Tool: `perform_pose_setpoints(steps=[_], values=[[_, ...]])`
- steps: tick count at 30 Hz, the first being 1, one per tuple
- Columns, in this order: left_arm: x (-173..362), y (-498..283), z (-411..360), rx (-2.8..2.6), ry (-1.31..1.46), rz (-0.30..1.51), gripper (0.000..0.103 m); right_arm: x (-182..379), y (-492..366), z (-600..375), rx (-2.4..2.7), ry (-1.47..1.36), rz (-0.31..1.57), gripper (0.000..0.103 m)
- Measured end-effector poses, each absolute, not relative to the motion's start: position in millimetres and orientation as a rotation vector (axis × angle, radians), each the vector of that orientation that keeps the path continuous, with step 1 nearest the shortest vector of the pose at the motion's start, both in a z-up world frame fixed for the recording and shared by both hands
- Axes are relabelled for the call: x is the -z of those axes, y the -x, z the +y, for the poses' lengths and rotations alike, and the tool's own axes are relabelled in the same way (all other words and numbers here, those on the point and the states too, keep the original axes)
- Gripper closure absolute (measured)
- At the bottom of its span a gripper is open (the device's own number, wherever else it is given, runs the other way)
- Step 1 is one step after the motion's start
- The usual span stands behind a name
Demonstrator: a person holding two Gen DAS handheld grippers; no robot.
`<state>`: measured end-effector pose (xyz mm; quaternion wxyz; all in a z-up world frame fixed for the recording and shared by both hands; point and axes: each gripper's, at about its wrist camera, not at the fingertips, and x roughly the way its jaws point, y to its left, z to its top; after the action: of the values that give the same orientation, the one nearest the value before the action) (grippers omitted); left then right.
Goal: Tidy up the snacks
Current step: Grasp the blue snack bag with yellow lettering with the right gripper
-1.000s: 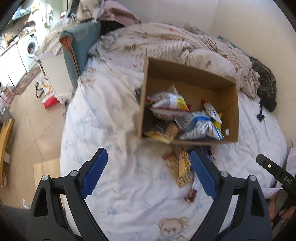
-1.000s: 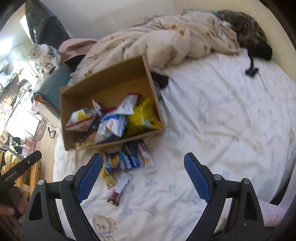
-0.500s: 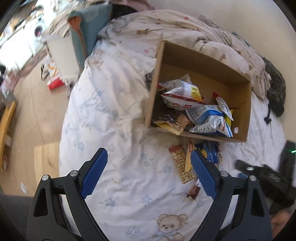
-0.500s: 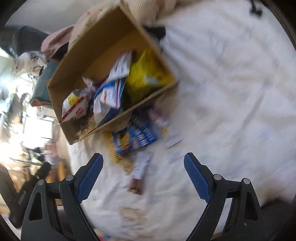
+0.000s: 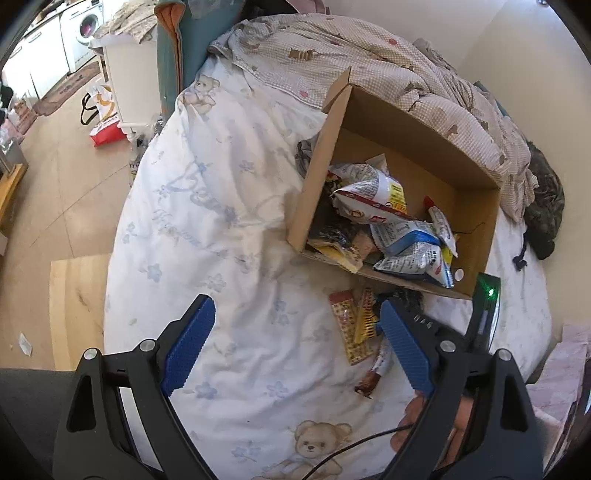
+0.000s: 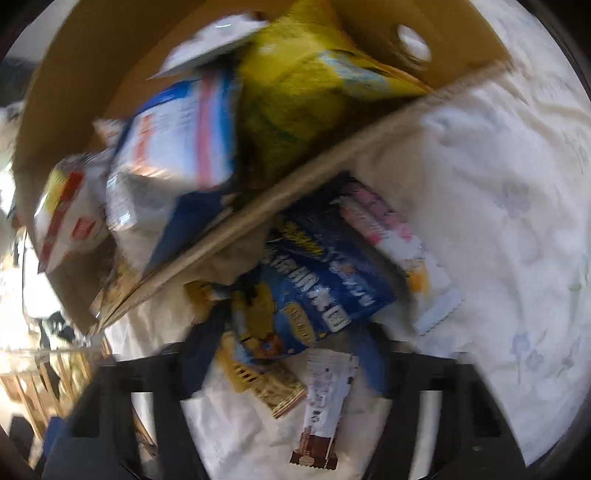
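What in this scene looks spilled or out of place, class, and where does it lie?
The cardboard box lies tipped on its side on the bed sheet, open toward the camera. Several snacks lie outside on the sheet before it: a blue packet, a patterned wafer bar and a brown-ended bar.

Snack packets (image 6: 325, 291) beside box (image 6: 266, 218) (blurred)

Washer (image 5: 85, 27) & white cabinet (image 5: 135, 74) far left; checked duvet (image 5: 369, 70) bunched behind.
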<state>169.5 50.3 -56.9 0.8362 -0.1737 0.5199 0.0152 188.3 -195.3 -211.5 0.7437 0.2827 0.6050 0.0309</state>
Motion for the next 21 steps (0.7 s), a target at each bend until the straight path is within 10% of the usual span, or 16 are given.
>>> perform_pose_setpoints(steps=[5, 21], values=[[55, -171, 43, -0.012, 0.367, 1.102, 0.014, 196, -167, -190, -0.151, -0.644, 1.302, 0.075], [115, -182, 6, -0.048, 0.211, 1.247, 0.014, 123, -117, -250, -0.206, -0.499, 1.173, 0.077]])
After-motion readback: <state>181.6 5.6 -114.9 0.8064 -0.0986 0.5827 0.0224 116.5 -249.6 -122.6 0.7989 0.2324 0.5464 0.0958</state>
